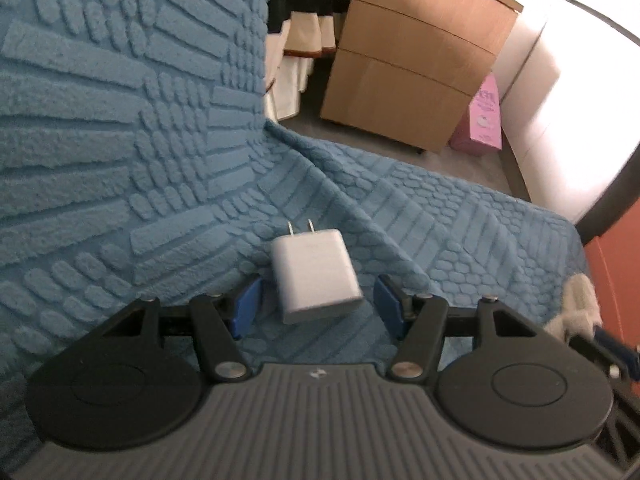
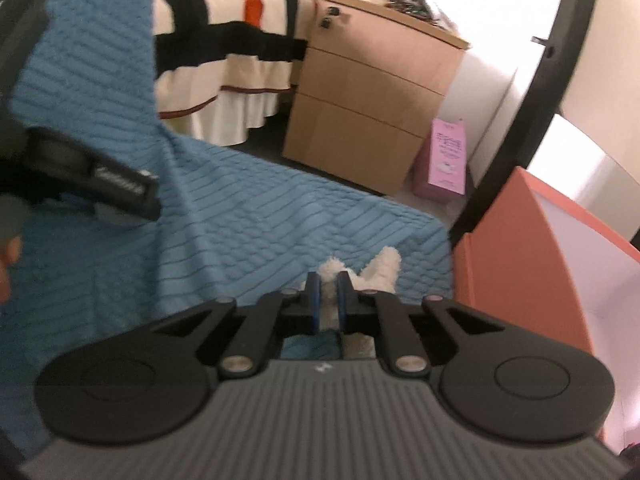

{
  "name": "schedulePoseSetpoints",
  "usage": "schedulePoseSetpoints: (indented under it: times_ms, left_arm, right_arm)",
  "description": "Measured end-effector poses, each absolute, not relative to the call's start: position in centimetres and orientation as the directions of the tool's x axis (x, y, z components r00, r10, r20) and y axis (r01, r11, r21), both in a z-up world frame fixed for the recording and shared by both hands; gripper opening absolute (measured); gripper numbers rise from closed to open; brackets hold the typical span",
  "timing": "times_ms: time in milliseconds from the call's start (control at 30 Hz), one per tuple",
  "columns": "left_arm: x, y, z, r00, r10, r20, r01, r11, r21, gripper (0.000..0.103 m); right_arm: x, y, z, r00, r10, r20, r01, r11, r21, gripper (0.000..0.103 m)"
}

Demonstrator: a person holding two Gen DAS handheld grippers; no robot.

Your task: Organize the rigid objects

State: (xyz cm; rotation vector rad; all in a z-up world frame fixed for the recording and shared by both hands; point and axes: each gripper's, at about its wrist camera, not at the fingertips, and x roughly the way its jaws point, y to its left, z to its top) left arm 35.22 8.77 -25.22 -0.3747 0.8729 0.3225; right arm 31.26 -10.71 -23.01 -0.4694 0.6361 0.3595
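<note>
Blue textured bedspread point(image 1: 120, 140) fills both views. We judge the task barely begun: the white 2-pronged charger point(image 1: 314, 274) lies ungrasped between the spread fingers of our left gripper point(image 1: 316, 304). Our right gripper point(image 2: 328, 300) is clamped on a cream plush toy point(image 2: 380, 266), beside an orange bin point(image 2: 516, 260).

Daylight floods in from the far right and burns the wall there to blank white glare. The blue blanket point(image 1: 120, 140) stays evenly lit, with soft shadows. Both views bow at the edges — the right wrist view is smeared with motion blur.
</note>
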Motion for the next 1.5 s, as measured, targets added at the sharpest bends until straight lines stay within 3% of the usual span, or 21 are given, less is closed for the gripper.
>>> schedulePoseSetpoints:
  times_ms: [67, 133, 1000, 1167, 1200, 1500]
  left_arm:
    - [35.6, 8.8, -25.3, 0.605, 0.13, -0.786, -0.428, 0.885, -0.183, 0.065]
    - [35.8, 8.8, -25.2, 0.603, 0.142, -0.785, -0.436, 0.882, -0.176, 0.054]
    - [28.5, 5.6, -22.0, 0.63, -0.072, -0.773, -0.297, 0.897, -0.326, 0.049]
    - [26.7, 4.0, -21.1, 0.637, -0.068, -0.768, -0.258, 0.92, -0.295, 0.041]
    - [26.4, 3.8, -21.1, 0.634, -0.075, -0.77, -0.253, 0.92, -0.298, 0.034]
    - [26.2, 4.4, -21.3, 0.631, -0.107, -0.768, -0.276, 0.895, -0.351, 0.033]
  right_arm:
    - [31.0, -10.4, -23.1, 0.746, 0.184, -0.64, -0.474, 0.822, -0.316, 0.011]
    - [31.1, -10.4, -23.1, 0.739, 0.193, -0.646, -0.485, 0.817, -0.311, 0.011]
    - [24.4, -10.4, -21.8, 0.665, 0.259, -0.7, -0.573, 0.778, -0.257, 0.011]
    - [22.5, -10.2, -21.3, 0.647, 0.294, -0.704, -0.593, 0.774, -0.222, 0.011]
    - [22.2, -10.2, -21.3, 0.64, 0.297, -0.709, -0.597, 0.773, -0.215, 0.011]
    - [22.3, -11.1, -21.8, 0.603, 0.333, -0.724, -0.615, 0.773, -0.157, 0.012]
